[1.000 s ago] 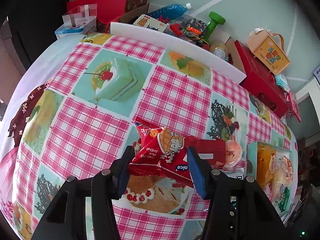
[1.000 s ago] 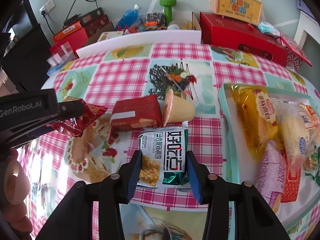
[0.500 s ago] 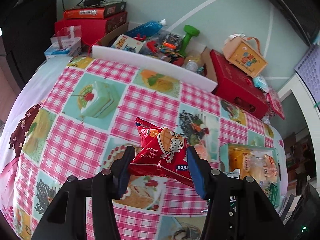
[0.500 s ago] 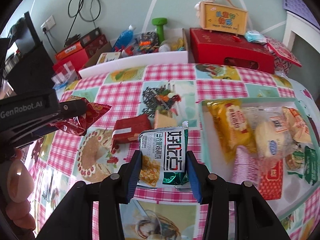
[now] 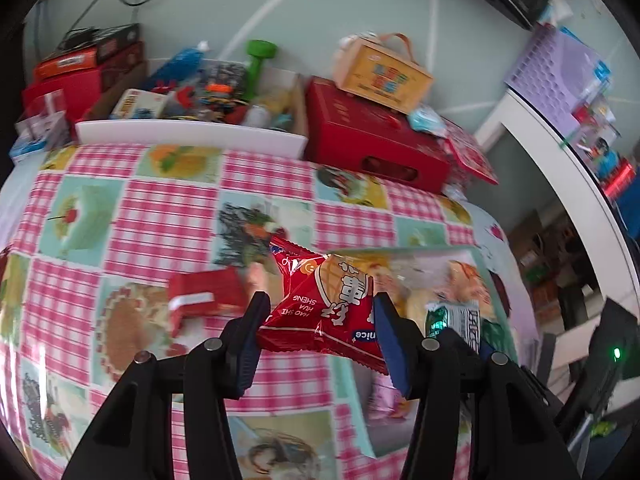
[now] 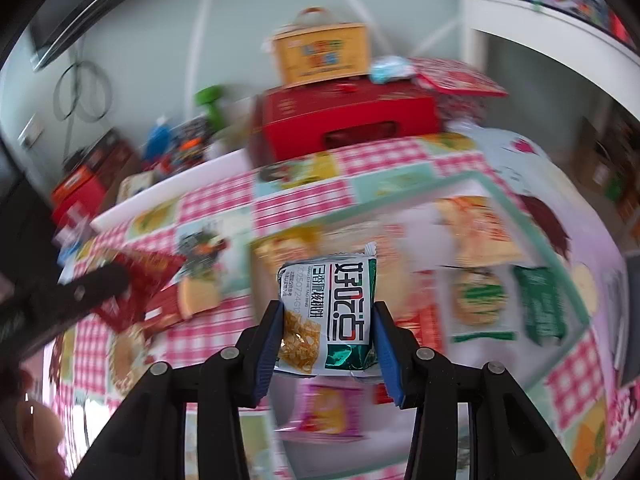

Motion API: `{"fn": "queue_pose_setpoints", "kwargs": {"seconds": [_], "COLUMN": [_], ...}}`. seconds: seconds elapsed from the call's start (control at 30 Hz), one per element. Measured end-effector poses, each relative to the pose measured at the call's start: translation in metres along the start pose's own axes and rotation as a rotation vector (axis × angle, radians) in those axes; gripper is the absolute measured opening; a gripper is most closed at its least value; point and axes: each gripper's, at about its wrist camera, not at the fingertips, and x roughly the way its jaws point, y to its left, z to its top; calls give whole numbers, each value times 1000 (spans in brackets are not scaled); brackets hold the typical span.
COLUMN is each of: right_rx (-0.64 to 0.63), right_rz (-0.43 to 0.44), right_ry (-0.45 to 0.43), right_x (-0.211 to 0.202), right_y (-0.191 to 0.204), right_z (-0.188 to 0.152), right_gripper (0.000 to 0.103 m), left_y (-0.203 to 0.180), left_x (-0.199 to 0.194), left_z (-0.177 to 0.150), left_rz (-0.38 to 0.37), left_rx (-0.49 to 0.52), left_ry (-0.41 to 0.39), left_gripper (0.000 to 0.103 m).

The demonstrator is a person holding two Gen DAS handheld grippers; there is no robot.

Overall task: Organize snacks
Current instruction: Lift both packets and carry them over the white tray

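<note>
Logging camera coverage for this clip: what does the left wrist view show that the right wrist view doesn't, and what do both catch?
Only the left wrist view: the purple basket on the white shelf. Only the right wrist view: the green sachet lying in the tray. Both share: the red packet clamped in the left gripper, the white and green packet clamped in the right gripper, and the red box.

1. The table [image 5: 160,216] wears a pink gingham cloth printed with cake and dessert panels.
2. Beyond its far edge lies a pale green floor [image 5: 224,4] marked with white lines.
3. On that floor sit a red box [image 5: 372,140], a yellow gift box [image 5: 384,72], a green dumbbell [image 5: 256,60] and a looped black cable [image 6: 80,92].
4. A white shelf [image 5: 560,168] stands to the right, a lilac basket [image 5: 560,64] on it.
</note>
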Motion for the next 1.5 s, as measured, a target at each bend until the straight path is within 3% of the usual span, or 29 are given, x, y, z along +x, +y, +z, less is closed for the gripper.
{"fn": "queue_pose_setpoints", "kwargs": {"seconds": [0.33,0.53,0.9,1.17,1.5], "right_rx": [195,249,265,252,243], "right_rz": [-139,-160,-134,-121,-124], "right_ry": [-29,-29,17,41,92], "right_x": [-16,-21,-7,3,20], "right_y": [-89,-115,-122,-117,-116], "right_z": [7,5,-1,-3,-8], "right_gripper": [47,47,47,47,47], "left_y": [-74,-106,-126,-124,-117], "left_x": [19,33,53,63,85], "left_z": [-26,-47,-69,-71,-78], "left_rz": [-86,-111,-87,-88,-70], "left_rx": [163,236,314,318,299], "left_ry": [61,100,111,120,188], "left_gripper": [54,54,55,55,55]}}
